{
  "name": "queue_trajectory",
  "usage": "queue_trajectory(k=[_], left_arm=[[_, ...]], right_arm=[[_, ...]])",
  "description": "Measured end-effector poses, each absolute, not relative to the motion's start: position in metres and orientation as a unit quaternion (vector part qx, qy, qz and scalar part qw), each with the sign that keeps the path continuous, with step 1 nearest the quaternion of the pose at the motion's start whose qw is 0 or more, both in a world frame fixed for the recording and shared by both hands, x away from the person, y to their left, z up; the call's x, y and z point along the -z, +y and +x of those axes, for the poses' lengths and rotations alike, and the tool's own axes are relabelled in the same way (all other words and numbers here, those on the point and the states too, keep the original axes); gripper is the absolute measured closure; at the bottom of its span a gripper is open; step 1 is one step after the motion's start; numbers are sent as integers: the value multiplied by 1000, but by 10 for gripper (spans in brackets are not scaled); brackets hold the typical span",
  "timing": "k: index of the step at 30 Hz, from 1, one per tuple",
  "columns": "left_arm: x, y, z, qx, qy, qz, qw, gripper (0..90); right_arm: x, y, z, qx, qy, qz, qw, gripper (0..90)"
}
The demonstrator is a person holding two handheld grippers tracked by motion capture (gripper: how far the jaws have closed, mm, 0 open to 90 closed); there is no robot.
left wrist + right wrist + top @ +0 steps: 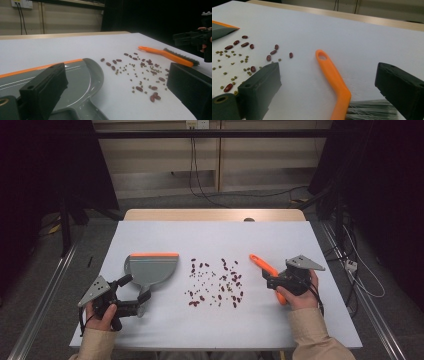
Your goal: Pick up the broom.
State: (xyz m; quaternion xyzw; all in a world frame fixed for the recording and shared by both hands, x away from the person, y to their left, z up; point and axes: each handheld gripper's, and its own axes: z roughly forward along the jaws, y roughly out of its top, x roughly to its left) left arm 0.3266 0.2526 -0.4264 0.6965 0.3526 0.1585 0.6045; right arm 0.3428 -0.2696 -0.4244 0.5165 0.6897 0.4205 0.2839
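Observation:
A grey dustpan (pixel 150 269) (pixel 82 80) with an orange front lip lies left of centre on the white board (pixel 215 235). My left gripper (pixel 135 288) (pixel 117 77) is open, its jaws either side of the pan's handle without touching it. Red and small green beans (pixel 216 282) (pixel 140 72) (pixel 239 55) are scattered mid-table. An orange hand brush (pixel 265 267) (pixel 165 55) (pixel 332 75) lies to their right, its bristles (pixel 372 110) toward the person. My right gripper (pixel 270 279) (pixel 329 68) is open, jaws straddling the brush handle.
The board rests on a wooden table whose far edge (pixel 215 214) shows behind it. Bare white surface lies beyond the beans and along the near edge. Cables run on the floor at the back and right. Metal rails flank the table.

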Motion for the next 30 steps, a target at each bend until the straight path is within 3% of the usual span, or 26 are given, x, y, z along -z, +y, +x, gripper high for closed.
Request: queue_trajectory(k=[10, 17, 30], left_arm=[[426, 251, 328, -156, 349, 699, 605, 29], [425, 250, 330, -157, 347, 698, 606, 29], [426, 248, 331, -152, 343, 702, 606, 30]], right_arm=[[425, -286, 366, -377, 705, 547, 247, 189], [430, -285, 379, -345, 728, 553, 214, 423], [446, -277, 388, -281, 743, 580, 178, 523]])
